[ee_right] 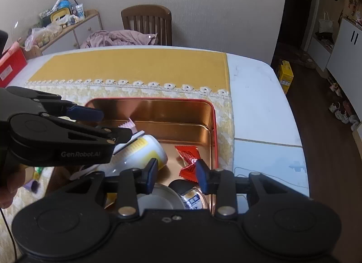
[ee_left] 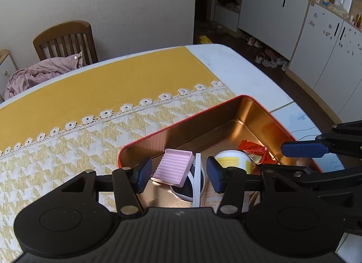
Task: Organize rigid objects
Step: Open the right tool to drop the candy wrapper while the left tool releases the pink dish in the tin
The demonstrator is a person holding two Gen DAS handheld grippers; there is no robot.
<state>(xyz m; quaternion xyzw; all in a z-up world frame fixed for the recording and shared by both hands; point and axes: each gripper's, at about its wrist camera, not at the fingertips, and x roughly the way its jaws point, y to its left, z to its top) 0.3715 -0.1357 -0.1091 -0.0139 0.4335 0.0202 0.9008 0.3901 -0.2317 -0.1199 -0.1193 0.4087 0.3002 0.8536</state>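
Tin point(ee_left: 260, 110) already holds pink tray point(ee_left: 173, 168), cup point(ee_right: 144, 150), red packet point(ee_right: 189, 161); left gripper point(ee_left: 178, 172) and right gripper point(ee_right: 176, 176) both released over it, little visibly left outside tin

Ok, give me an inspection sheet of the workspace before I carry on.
Surface: white table with a yellow lace-trimmed cloth.
Job's things: red-rimmed gold tin holds a pink ridged tray, white-framed sunglasses, a white-and-yellow tub and a red foil wrapper.
Clutter: red box at the table's far left.
Grippers: left gripper open, pads clear of the pink tray; right gripper open over the tin, holding nothing.
Cables: thin wire on the table beside the tin.
Surroundings: wooden chair with pink fabric; white cabinets; shoes on the floor.
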